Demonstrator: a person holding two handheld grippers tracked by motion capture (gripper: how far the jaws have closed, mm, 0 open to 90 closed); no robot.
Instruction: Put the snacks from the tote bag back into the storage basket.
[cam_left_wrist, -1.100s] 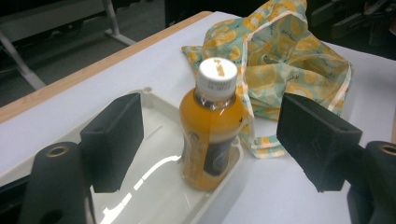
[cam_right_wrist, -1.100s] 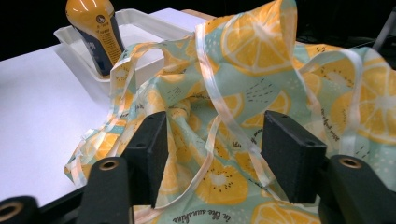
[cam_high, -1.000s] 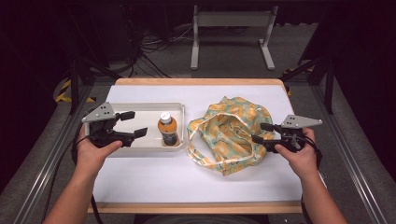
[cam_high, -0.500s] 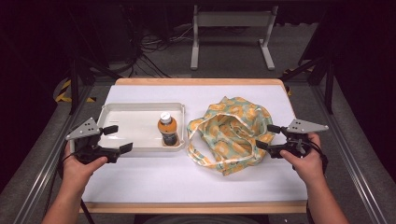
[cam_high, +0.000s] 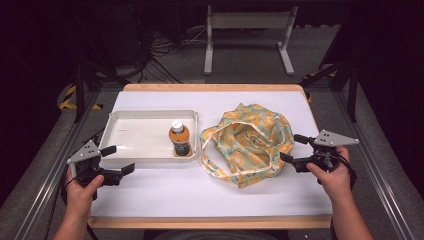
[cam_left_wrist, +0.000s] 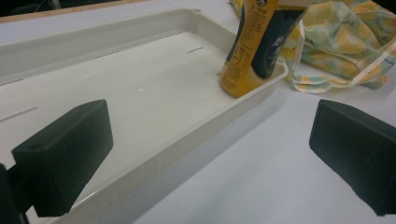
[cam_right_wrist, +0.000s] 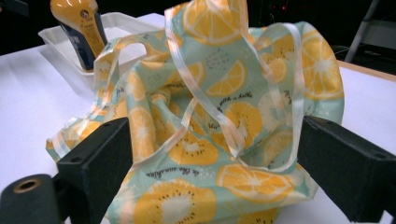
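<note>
Left gripper (cam_high: 117, 160) sits at the worktop's (cam_high: 210, 195) near-left corner, held in the person's left hand (cam_high: 82, 190), jaws just been opening and now spread wide, nothing between them. In the left gripper view one pad hangs over the near-left corner of the tray (cam_left_wrist: 154, 154) and the other over bare worktop, so the tray's near rim runs through the gap; neither pad touches it. The tray (cam_high: 145, 157) is white, shallow, lying left of centre. The bottle (cam_high: 179, 140) stands upright in the tray's near-right corner, white cap up, orange and dark label; in the left gripper view the bottle (cam_left_wrist: 257, 46) is tight against the tray wall. Just right of the tray lies the bag (cam_high: 247, 142), a crumpled cloth tote in pale green with an orange-slice print, its pale handles looped loose toward the tray and close to it; contact can't be told. Right gripper (cam_high: 294, 148) is at the bag's right edge, in the person's right hand (cam_high: 332, 175), jaws just been opening, now wide. In the right gripper view the bag (cam_right_wrist: 224, 140) bulges between the two pads with a handle strap draped across the middle; the pads stand off either side of the cloth, no pinch visible. The bottle (cam_right_wrist: 81, 32) shows beyond the bag there, in the tray.
</note>
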